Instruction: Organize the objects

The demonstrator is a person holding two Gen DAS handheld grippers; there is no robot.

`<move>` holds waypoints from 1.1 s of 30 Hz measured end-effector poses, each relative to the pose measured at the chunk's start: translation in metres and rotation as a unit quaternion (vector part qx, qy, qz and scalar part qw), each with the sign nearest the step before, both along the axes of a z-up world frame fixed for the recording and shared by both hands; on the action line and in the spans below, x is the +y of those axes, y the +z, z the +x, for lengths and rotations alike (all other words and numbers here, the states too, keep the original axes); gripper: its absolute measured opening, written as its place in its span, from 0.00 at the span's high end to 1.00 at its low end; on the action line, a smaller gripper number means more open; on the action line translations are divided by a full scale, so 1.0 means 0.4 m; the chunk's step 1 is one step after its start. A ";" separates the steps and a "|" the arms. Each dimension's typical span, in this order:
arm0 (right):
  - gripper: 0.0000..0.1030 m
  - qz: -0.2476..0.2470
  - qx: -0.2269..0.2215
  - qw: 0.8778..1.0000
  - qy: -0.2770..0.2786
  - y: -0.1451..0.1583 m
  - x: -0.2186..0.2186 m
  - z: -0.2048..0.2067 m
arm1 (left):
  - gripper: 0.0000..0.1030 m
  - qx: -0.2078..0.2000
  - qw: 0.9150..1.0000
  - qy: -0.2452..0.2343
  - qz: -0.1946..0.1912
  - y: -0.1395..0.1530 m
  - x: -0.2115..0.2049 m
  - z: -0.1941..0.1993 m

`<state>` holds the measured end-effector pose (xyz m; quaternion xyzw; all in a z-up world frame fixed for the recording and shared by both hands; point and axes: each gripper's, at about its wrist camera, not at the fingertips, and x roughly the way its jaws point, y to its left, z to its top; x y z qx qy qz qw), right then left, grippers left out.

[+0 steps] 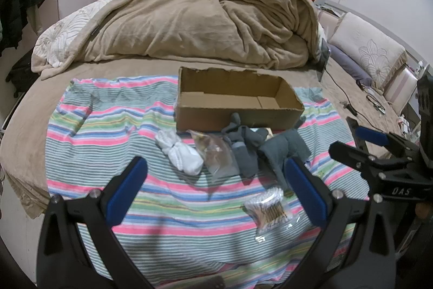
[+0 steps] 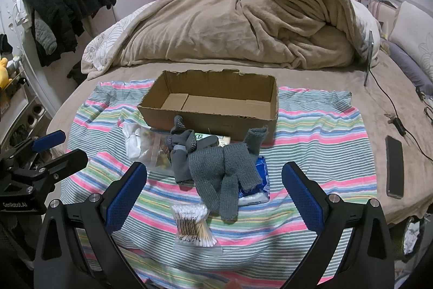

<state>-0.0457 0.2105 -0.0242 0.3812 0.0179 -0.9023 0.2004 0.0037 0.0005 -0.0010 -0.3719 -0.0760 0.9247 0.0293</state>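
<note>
both your left gripper (image 1: 215, 186) and right gripper (image 2: 213, 186) hang spread wide with nothing between their blue pads, above the striped pastel cloth (image 2: 311, 132) on the bed. the open brown cardboard box (image 2: 213, 104) sits empty at the cloth's far edge. just in front of it lie grey knitted gloves (image 2: 230, 167), a white sock bundle (image 1: 181, 153) and a clear bag of cotton swabs (image 2: 192, 224).

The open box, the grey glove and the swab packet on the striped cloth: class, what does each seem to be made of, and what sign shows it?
Box: brown corrugated cardboard, matte; its top edges are ragged and torn.
Grey glove: knitted yarn, probably wool or acrylic; ribbed stitches show.
Swab packet: clear, glossy plastic film; the sticks inside look like wood or bamboo with white cotton tips.
</note>
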 end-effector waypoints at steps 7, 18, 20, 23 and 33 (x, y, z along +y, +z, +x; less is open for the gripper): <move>0.01 0.000 0.000 1.000 0.000 0.000 -0.001 0.000 | 0.01 0.001 1.000 -0.004 -0.002 0.001 0.005 -0.003; 0.01 0.000 -0.001 1.000 0.000 0.000 -0.001 -0.002 | 0.01 0.002 1.000 -0.004 -0.002 0.003 0.003 -0.002; 0.01 0.000 -0.002 1.000 0.000 0.001 0.000 -0.003 | 0.01 0.002 1.000 -0.004 -0.001 0.003 0.003 -0.002; 0.01 0.000 -0.002 1.000 0.000 0.000 0.000 -0.004 | 0.01 0.001 1.000 -0.004 -0.001 0.004 0.002 -0.001; 0.01 0.000 -0.017 1.000 -0.001 -0.028 -0.001 -0.023 | 0.01 -0.009 1.000 -0.008 0.006 -0.022 -0.006 -0.021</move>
